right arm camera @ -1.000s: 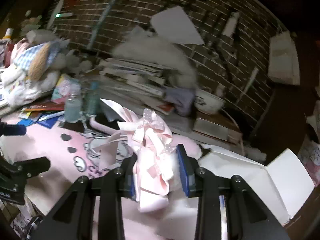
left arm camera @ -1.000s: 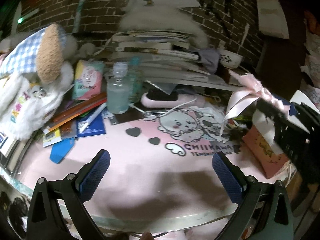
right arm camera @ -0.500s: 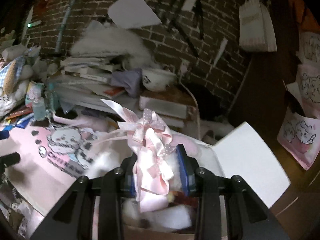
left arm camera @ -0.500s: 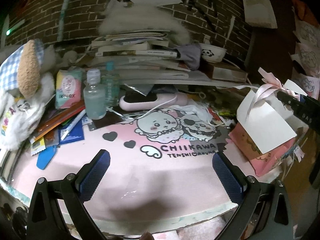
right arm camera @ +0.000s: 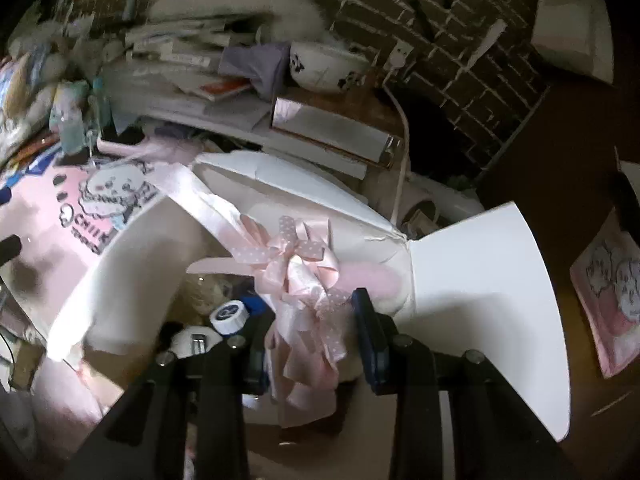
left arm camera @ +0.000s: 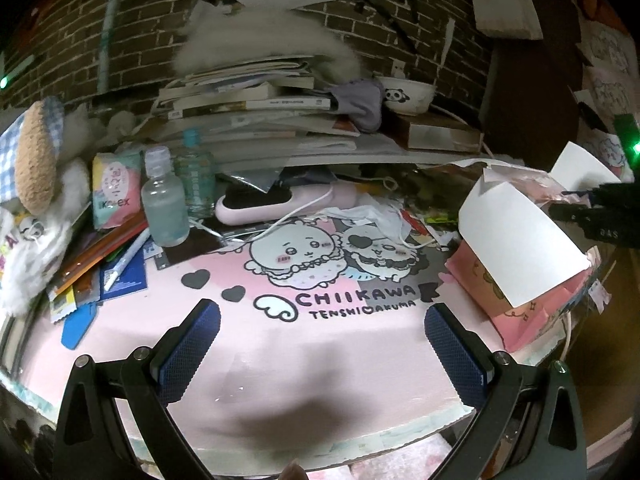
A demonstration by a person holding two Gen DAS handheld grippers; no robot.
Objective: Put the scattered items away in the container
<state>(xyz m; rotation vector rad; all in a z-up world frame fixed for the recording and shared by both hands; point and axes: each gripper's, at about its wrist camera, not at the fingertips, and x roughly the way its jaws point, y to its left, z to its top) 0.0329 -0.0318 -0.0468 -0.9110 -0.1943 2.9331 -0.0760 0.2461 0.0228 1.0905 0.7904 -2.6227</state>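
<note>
While the jaws are pinching: the right gripper (right arm camera: 310, 336) is holding the pink bow (right arm camera: 298, 268) between its two fingers, narrow and snug around the ribbon.
Where the bow is hanging: right over the open box (right arm camera: 480, 280), with its white flaps standing up around it.
Inside the box: a blue-and-white cap (right arm camera: 229, 315) and other small things are already lying there.
Step in hand: the bow is going into the box — it looks like the drop is about to happen.
Next move: I am guessing the fingers need to spread and let the bow fall, then lift away without snagging a ribbon tail.
Right arm pose: it is tipping downward into the box.
Left gripper (left arm camera: 322, 346): it is hovering low over the pink mat (left arm camera: 280, 344) with its jaws wide — holding nothing.
Still waiting on the desk: a clear bottle (left arm camera: 164, 204), a pen (left arm camera: 126, 258) and a tissue pack (left arm camera: 114, 190) are lying at the far left.
</note>
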